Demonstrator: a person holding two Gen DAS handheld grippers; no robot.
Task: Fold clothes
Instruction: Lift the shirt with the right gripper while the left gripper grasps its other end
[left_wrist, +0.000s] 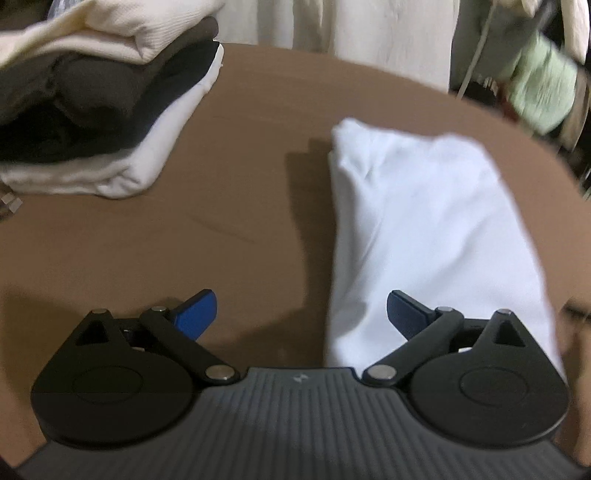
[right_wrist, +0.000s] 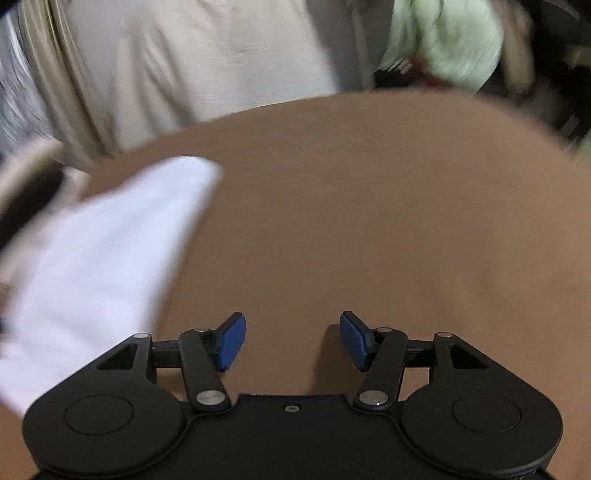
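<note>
A folded white garment (left_wrist: 424, 236) lies on the brown table (left_wrist: 229, 206), right of centre in the left wrist view. My left gripper (left_wrist: 301, 314) hangs wide open above the table; its right blue pad (left_wrist: 404, 314) is over the garment's near left edge, and nothing is between the pads. In the blurred right wrist view the same white garment (right_wrist: 99, 266) lies at the left. My right gripper (right_wrist: 293, 341) stands open over bare table (right_wrist: 369, 221), to the right of the cloth, holding nothing.
A stack of folded clothes (left_wrist: 92, 110), cream on top, dark pieces in the middle and white at the bottom, sits at the table's far left. Pale curtains (right_wrist: 207, 55) hang behind the table. A light green cloth (right_wrist: 447, 40) lies beyond the far right edge.
</note>
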